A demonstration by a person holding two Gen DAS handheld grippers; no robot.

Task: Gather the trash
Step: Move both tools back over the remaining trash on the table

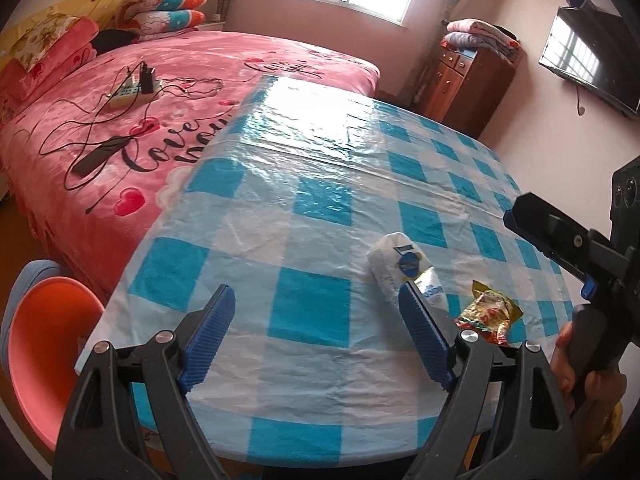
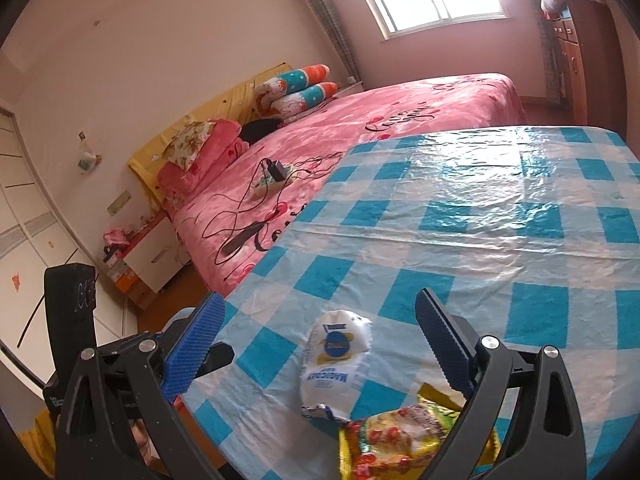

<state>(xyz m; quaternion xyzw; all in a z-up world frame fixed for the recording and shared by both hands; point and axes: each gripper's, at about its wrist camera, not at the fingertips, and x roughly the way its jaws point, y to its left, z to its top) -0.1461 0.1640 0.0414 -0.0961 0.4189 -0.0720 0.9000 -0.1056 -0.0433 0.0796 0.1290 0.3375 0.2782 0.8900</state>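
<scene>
A white snack wrapper (image 1: 394, 260) lies on the table's blue-and-white checked cloth (image 1: 320, 208), near the front edge. A crumpled yellow-and-red wrapper (image 1: 490, 312) lies just to its right. My left gripper (image 1: 318, 320) is open over bare cloth, and its right finger partly covers the white wrapper's near end. In the right wrist view my right gripper (image 2: 320, 298) is open above both wrappers. The white wrapper (image 2: 336, 356) lies between its fingers untouched, the yellow one (image 2: 396, 436) closer to the camera. One of its fingers (image 1: 548, 232) shows at the right of the left view.
A pink bed (image 1: 140, 120) with a power strip and cables (image 1: 132, 92) runs along the table's left side. An orange stool (image 1: 48, 340) stands at the near left corner. A wooden cabinet (image 1: 468, 80) and a wall television (image 1: 588, 60) are at the far right.
</scene>
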